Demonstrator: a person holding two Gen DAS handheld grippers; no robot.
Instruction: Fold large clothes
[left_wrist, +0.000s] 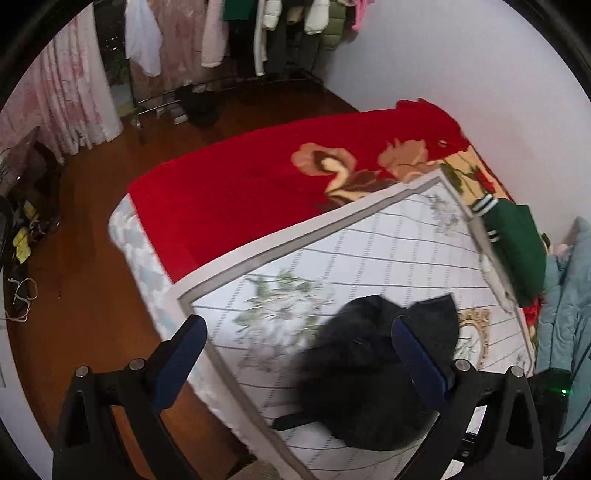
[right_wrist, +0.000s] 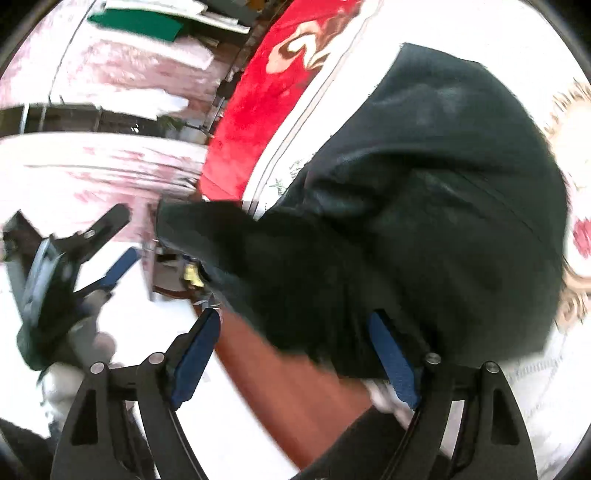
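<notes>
A crumpled black garment (left_wrist: 373, 373) lies on the white patterned quilt (left_wrist: 332, 258) at the bed's corner, beside a red blanket (left_wrist: 258, 177). The left tongs (left_wrist: 295, 354) and right tongs (right_wrist: 295, 354) both gape wide, holding nothing.

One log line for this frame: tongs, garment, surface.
left tongs: open, empty | right tongs: open, empty | black garment: crumpled, unfolded | on white floral quilt | right-wrist view blurred

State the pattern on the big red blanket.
Tan and brown flowers on the plush red blanket; left wrist view shows it best.
</notes>
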